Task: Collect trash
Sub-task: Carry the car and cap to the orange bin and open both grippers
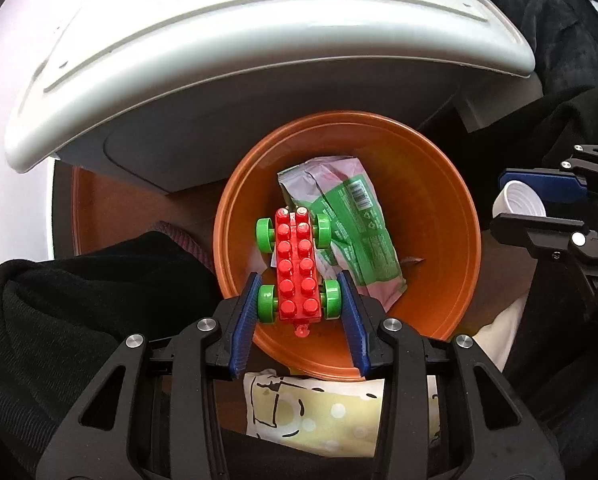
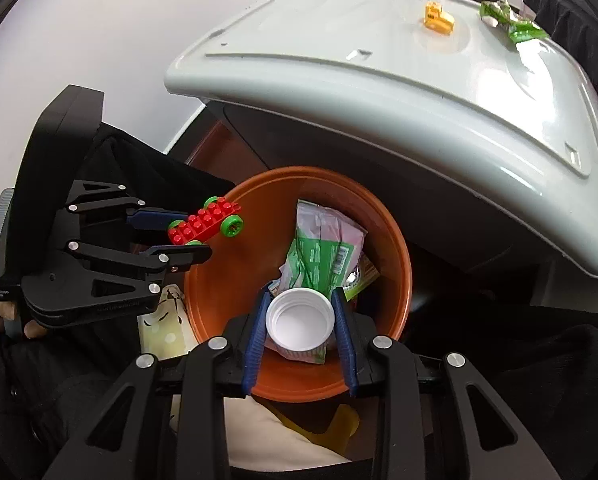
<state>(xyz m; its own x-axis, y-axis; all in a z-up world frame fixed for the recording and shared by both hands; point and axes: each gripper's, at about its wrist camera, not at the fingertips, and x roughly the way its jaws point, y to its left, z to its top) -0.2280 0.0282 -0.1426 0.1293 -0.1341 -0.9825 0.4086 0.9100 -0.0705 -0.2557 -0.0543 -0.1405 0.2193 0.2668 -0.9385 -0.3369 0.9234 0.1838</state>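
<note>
Both grippers point down over an orange bin [image 1: 451, 216] [image 2: 235, 292]. My left gripper [image 1: 300, 300] [image 2: 181, 229] is shut on a red toy brick car with green wheels [image 1: 297, 268] [image 2: 205, 222], its blue pads pressing the rear wheels. My right gripper [image 2: 300, 310] [image 1: 539, 210] is shut on a white plastic cap [image 2: 300, 319] [image 1: 519, 203], hollow side up. Inside the bin lies a pink and green wrapper [image 1: 355, 224] [image 2: 323, 246].
A grey lidded box [image 1: 227, 64] [image 2: 399, 80] stands right behind the bin. On its lid lie a yellow toy [image 2: 439, 18] and a green wrapper [image 2: 507, 20]. Dark clothing [image 1: 79, 300] and a yellow patterned slipper [image 1: 315, 412] flank the bin.
</note>
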